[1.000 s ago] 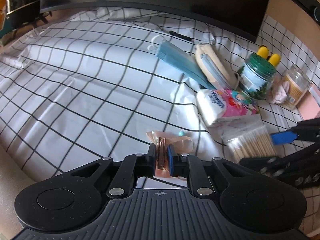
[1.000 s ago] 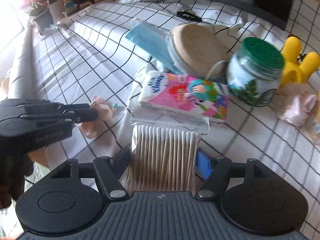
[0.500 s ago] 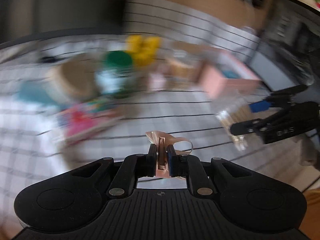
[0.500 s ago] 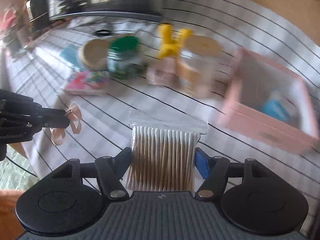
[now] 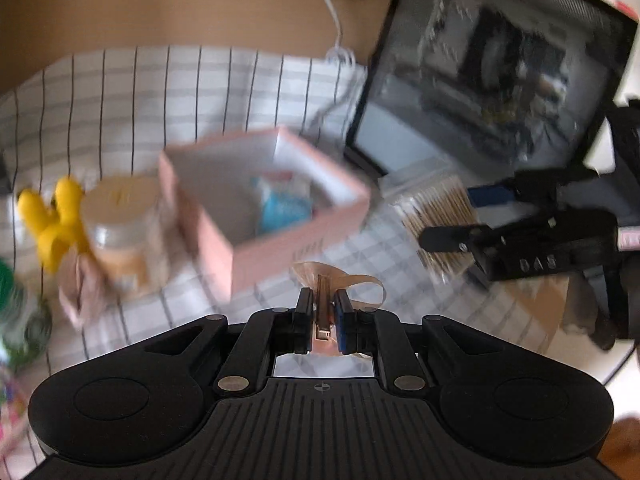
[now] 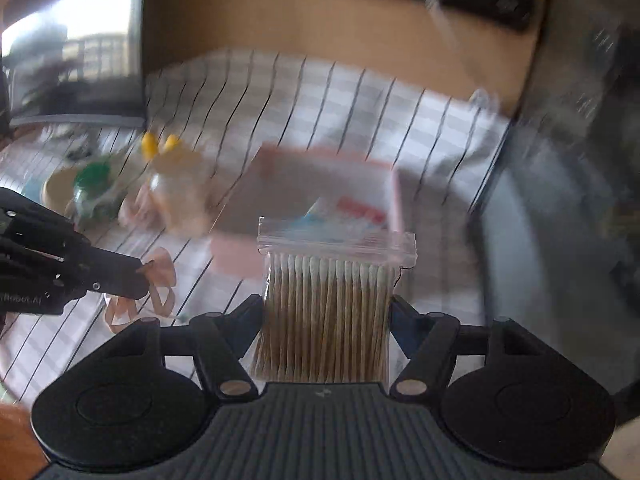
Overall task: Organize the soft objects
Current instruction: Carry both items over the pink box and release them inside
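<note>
My left gripper [image 5: 323,304] is shut on a pink ribbon bow [image 5: 340,278], held in the air just in front of an open pink box [image 5: 280,236]. The bow and left gripper also show in the right wrist view [image 6: 160,276]. My right gripper [image 6: 326,312] is shut on a clear bag of cotton swabs [image 6: 328,308], held above the near side of the pink box [image 6: 394,196]. From the left wrist view the swab bag [image 5: 440,220] hangs right of the box. The box holds a blue and white packet [image 5: 286,204]. Both views are motion-blurred.
Left of the box stand a clear jar with a cream lid [image 5: 120,224], a yellow toy [image 5: 52,220], a crumpled pink cloth [image 5: 80,288] and a green-lidded jar [image 6: 94,188]. A dark screen [image 5: 500,80] stands behind right. A white cable [image 5: 332,12] hangs at the back.
Both grippers have swung right from the masks and tissue pack to the pink box, each carrying its item. The box is now close in front of both.
</note>
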